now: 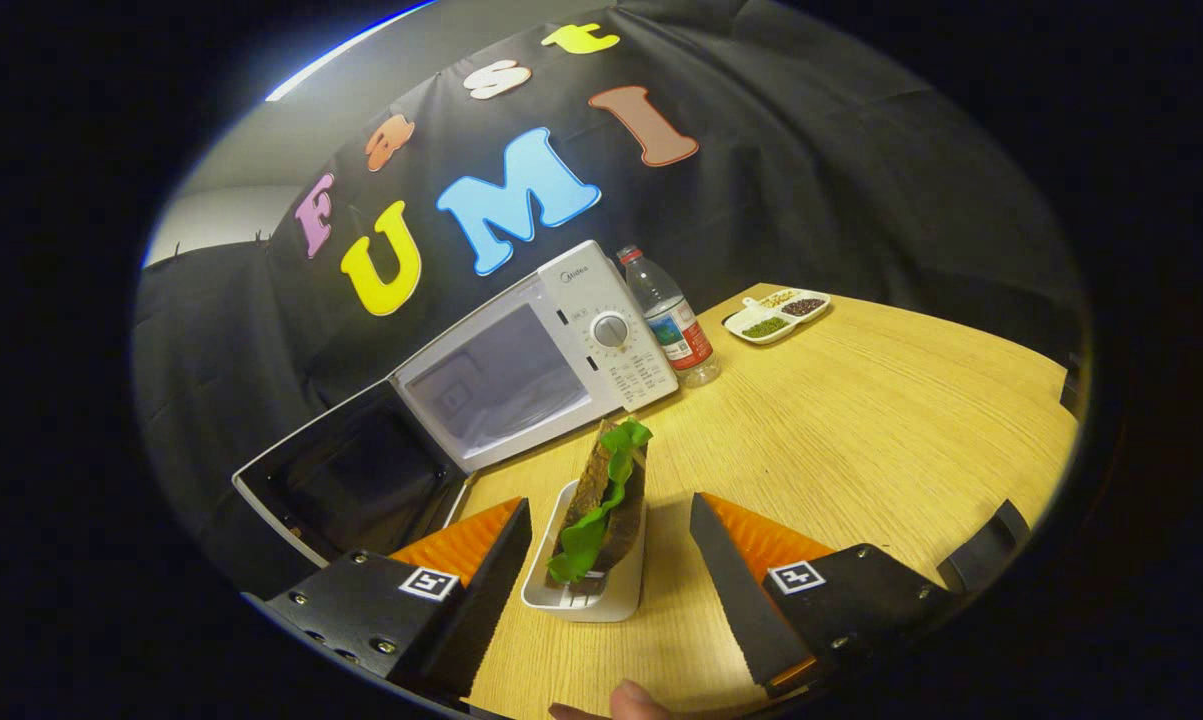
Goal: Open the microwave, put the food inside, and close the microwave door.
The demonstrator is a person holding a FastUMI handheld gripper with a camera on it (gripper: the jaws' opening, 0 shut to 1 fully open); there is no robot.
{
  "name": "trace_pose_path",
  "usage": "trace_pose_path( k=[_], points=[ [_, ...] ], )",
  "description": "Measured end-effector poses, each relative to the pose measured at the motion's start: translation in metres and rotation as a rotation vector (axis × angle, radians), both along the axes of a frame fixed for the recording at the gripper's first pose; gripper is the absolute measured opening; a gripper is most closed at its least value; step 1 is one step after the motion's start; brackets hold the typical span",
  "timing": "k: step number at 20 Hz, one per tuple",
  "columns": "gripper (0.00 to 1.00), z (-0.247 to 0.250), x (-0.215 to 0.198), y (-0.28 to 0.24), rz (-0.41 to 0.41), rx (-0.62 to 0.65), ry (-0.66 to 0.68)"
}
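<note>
A white microwave stands at the back of the wooden table, its door swung wide open to the left and the cavity showing. A sandwich with green lettuce stands on edge in a small white holder. The holder sits between the fingers of my gripper, which is open, with a gap on each side of the holder. Neither finger touches it.
A clear water bottle with a red cap stands just right of the microwave. A white divided dish of seeds lies at the far edge of the table. A fingertip shows below the fingers.
</note>
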State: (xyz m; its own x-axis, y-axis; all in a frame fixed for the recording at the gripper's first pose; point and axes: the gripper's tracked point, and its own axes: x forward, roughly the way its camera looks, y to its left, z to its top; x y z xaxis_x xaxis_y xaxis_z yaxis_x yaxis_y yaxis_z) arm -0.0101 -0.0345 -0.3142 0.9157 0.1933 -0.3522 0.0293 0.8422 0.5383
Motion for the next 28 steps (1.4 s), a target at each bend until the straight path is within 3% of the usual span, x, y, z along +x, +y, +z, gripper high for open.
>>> trace_pose_path(
  k=[4,5,6,8,14,18,28],
  points=[
    [0.96,-0.008,0.021,0.01,0.006,0.065,0.016],
    [0.92,-0.005,0.026,0.013,0.005,0.101,0.007],
    [0.66,-0.008,0.03,0.009,-0.01,0.108,0.009],
    [0.35,-0.003,0.029,0.011,0.004,0.095,-0.01],
    [0.34,0.039,0.017,0.021,0.036,-0.113,-0.118],
    [0.34,0.08,0.02,0.052,0.083,-0.157,-0.185],
    [0.34,0.106,0.107,0.143,0.14,-0.221,-0.208]
  ],
)
